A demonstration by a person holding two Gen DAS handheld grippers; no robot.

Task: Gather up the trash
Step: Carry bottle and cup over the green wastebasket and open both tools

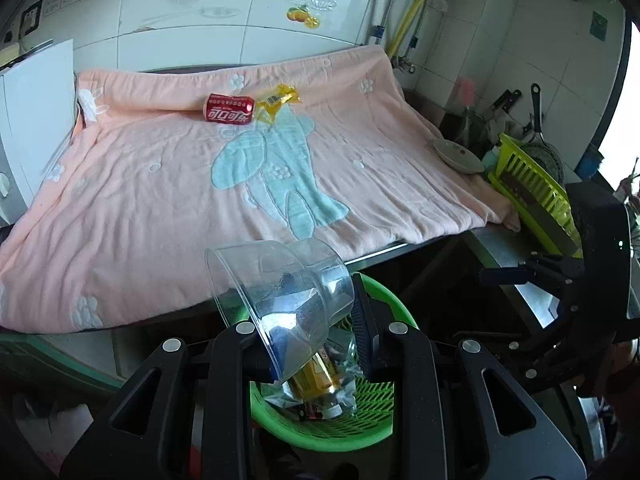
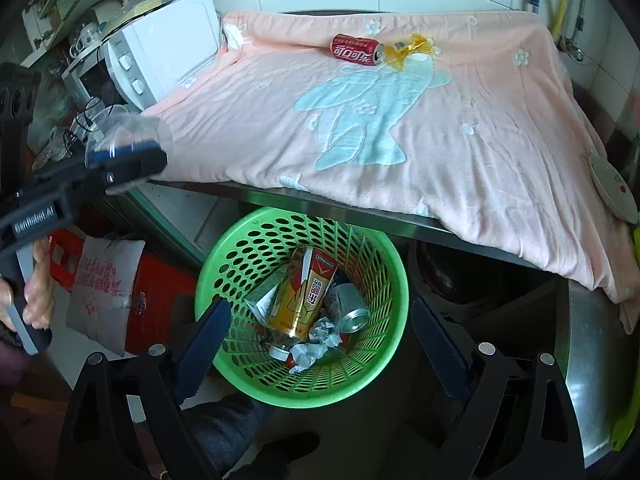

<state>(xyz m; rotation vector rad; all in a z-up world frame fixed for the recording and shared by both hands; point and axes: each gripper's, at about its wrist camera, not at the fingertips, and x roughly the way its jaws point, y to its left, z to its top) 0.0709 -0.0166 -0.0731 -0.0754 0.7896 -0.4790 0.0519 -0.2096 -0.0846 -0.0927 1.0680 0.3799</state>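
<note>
My left gripper (image 1: 316, 344) is shut on a clear plastic cup (image 1: 280, 292) and holds it tilted above the green trash basket (image 1: 320, 432). It also shows in the right wrist view (image 2: 128, 152), with the cup (image 2: 124, 128) at the left. My right gripper (image 2: 316, 340) is open and empty above the basket (image 2: 240, 252), which holds a yellow can (image 2: 304, 292), a silver can (image 2: 348, 308) and crumpled paper (image 2: 316, 340). A red cola can (image 1: 230, 109) (image 2: 357, 49) and a yellow wrapper (image 1: 278, 100) (image 2: 412, 49) lie at the far side of the pink blanket (image 1: 160, 200).
A white microwave (image 2: 160, 52) stands left of the blanket. A plate (image 1: 458, 155) and a yellow-green dish rack (image 1: 532, 184) sit at the right by the sink. A red crate (image 2: 160, 292) stands on the floor left of the basket.
</note>
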